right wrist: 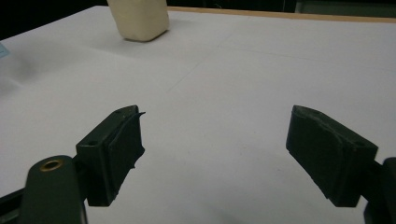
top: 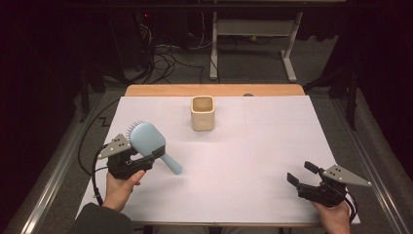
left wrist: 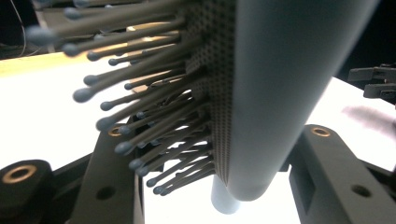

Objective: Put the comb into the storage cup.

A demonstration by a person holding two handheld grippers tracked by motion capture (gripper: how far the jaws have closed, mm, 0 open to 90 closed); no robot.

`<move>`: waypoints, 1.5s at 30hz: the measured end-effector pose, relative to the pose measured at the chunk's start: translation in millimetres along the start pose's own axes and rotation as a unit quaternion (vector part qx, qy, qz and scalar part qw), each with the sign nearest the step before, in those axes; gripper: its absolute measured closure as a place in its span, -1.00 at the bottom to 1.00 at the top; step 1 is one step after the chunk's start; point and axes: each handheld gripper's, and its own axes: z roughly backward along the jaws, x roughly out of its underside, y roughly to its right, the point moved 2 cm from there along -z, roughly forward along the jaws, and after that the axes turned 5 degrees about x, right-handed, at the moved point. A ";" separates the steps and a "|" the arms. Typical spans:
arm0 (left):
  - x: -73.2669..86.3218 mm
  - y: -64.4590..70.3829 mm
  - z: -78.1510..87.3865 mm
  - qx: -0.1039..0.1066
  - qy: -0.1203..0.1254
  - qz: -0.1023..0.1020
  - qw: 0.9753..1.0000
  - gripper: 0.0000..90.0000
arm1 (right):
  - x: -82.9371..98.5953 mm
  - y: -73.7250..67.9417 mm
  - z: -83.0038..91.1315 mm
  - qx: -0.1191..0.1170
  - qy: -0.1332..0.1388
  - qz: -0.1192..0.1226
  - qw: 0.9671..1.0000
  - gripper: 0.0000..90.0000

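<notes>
At the left of the high view, the left gripper [top: 148, 161] clamps a pale blue hairbrush [top: 148, 140] at the neck, where the rounded head meets the handle, and holds it clear of the white table cover [top: 272, 146]; the head sits up and to the left, bristles facing away toward the frame's left edge, while the handle slopes down to the right with its tip close to the cover. In the left gripper view the brush head [left wrist: 280, 93] stands on edge between the black jaws, its ball-tipped bristles [left wrist: 140, 116] fanning out to the left. The cream square-mouthed cup [top: 202, 113] stands upright above centre of the high view, well apart from the brush. At the lower right, the right gripper [top: 302, 174] rests low over the cover with its jaws spread wide and nothing between them, as the right gripper view [right wrist: 215, 144] confirms.

The grip looks risky: the jaws hold a smooth, curved part, so the brush could pivot or slip if swung quickly. If the cup is the destination, the handle must go in first and near upright; a slanted entry could catch the rim and tip or shove the light-looking cup, and no tool is steadying it
</notes>
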 end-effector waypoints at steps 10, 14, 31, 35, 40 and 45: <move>-7.0 -0.5 -6.7 0.006 0.001 -0.001 1.000 0.17 | 0.3 0.0 -0.2 -0.002 -0.001 -0.003 1.000 -0.57; -9.3 -1.0 -9.0 0.007 0.003 -0.001 1.000 0.17 | 0.3 0.2 -0.2 -0.002 -0.001 -0.002 1.000 -0.57; -23.4 -2.4 -17.0 0.020 0.006 -0.004 1.000 0.17 | 0.3 0.2 -0.2 -0.003 0.000 -0.001 1.000 -0.57; -26.6 -4.3 -18.5 0.021 0.005 -0.004 1.000 0.17 | 0.3 0.1 -0.3 -0.003 -0.001 -0.001 1.000 -0.57; -30.6 -6.9 -20.1 0.020 0.004 -0.002 1.000 0.17 | 0.5 0.5 -0.5 -0.004 -0.002 -0.002 1.000 -0.57; -34.2 -9.9 -20.9 0.021 0.009 0.003 1.000 0.17 | 0.6 0.3 -0.9 -0.005 -0.003 -0.001 1.000 -0.57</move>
